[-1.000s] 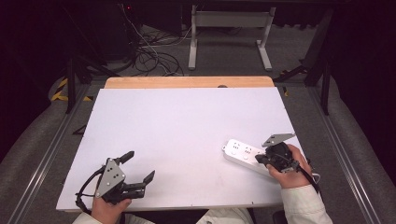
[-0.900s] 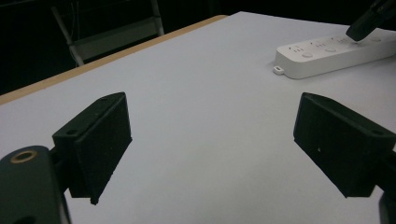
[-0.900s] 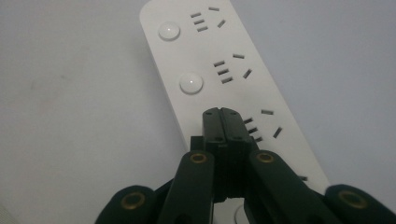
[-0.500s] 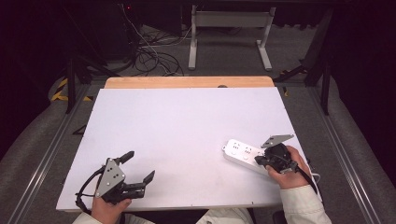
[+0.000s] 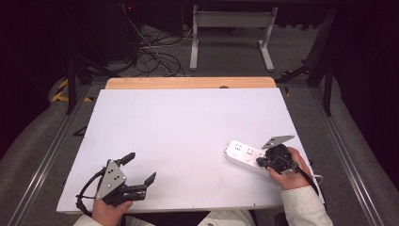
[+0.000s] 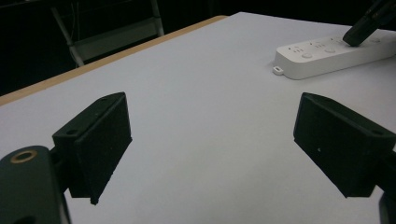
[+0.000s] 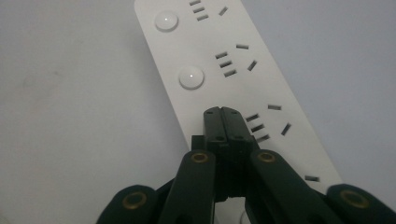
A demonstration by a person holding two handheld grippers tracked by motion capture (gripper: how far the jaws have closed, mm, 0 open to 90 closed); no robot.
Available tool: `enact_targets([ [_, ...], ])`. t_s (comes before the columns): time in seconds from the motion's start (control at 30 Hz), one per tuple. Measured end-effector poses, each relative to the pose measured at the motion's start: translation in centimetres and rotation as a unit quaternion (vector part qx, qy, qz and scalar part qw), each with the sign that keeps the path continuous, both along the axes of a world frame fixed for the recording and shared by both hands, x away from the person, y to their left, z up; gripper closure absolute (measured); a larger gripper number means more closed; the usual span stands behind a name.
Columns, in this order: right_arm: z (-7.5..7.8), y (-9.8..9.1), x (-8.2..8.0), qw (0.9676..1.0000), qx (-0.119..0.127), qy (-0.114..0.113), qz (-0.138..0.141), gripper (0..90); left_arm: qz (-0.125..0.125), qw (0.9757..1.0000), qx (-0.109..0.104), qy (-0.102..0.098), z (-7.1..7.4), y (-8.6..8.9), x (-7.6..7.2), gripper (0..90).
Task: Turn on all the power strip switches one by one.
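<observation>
A white power strip [image 5: 242, 154] lies flat at the right front of the white table top [image 5: 188, 122]. My right gripper [image 5: 260, 162] is shut, jaws pressed together with nothing between them. In the right gripper view the joined tips [image 7: 222, 112] rest on the strip's top face [image 7: 224, 51], in line with its two round buttons [image 7: 191, 77]. My left gripper [image 5: 140, 167] lies near the front left edge, held in a hand, jaws wide open and empty. In the left gripper view my left gripper [image 6: 210, 135] faces the strip [image 6: 327, 53], with the right gripper's tip [image 6: 357, 35] on it.
A wooden strip [image 5: 188, 83] runs along the table's far edge. Behind it, cables [image 5: 155, 61] lie on the floor beside a grey metal stand [image 5: 230, 28]. The strip's white cord [image 5: 317, 181] trails off by the right hand's sleeve.
</observation>
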State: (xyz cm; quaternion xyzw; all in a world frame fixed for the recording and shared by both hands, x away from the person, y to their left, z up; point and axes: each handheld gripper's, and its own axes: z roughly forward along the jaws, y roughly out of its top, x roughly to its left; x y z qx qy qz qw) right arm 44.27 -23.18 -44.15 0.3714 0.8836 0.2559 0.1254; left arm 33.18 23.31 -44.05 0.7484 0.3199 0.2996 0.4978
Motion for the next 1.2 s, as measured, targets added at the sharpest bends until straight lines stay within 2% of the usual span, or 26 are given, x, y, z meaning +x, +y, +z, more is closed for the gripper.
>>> enact_targets([
  [0.23, -0.2, 0.0, 0.0, 1.0000, 0.003, 0.002, -0.005, 90.0, 0.000, 1.0000, -0.004, 0.001, 0.0, 0.0, -0.1, 11.6],
  [0.3, -0.1, 0.0, -0.1, 1.0000, 0.000, -0.002, 0.001, 90.0, 0.000, 1.0000, -0.005, 0.002, 0.0, 0.0, -0.1, 11.5],
  [0.37, 0.7, -0.4, -0.4, 0.9996, 0.015, -0.024, 0.001, 90.0, -0.001, 1.0000, -0.003, 0.000, 0.1, 0.1, 0.0, 11.6],
  [0.43, 2.4, -0.8, -1.0, 0.9975, 0.048, -0.051, 0.001, 90.0, 0.000, 1.0000, -0.001, 0.001, 0.0, 0.1, 0.1, 11.6],
  [0.5, 3.2, -0.5, -1.4, 0.9968, 0.053, -0.059, 0.010, 90.0, 0.001, 1.0000, -0.003, 0.003, 0.0, 0.0, 0.1, 11.5],
  [0.7, 2.8, 0.1, -1.5, 0.9972, 0.042, -0.060, 0.017, 90.0, 0.001, 1.0000, 0.000, 0.000, 0.0, 0.0, 0.0, 11.6],
  [1.2, 3.1, 0.3, -1.8, 0.9968, 0.040, -0.065, 0.022, 90.0, 0.001, 1.0000, -0.002, 0.003, 0.0, -0.1, 0.1, 11.5],
])
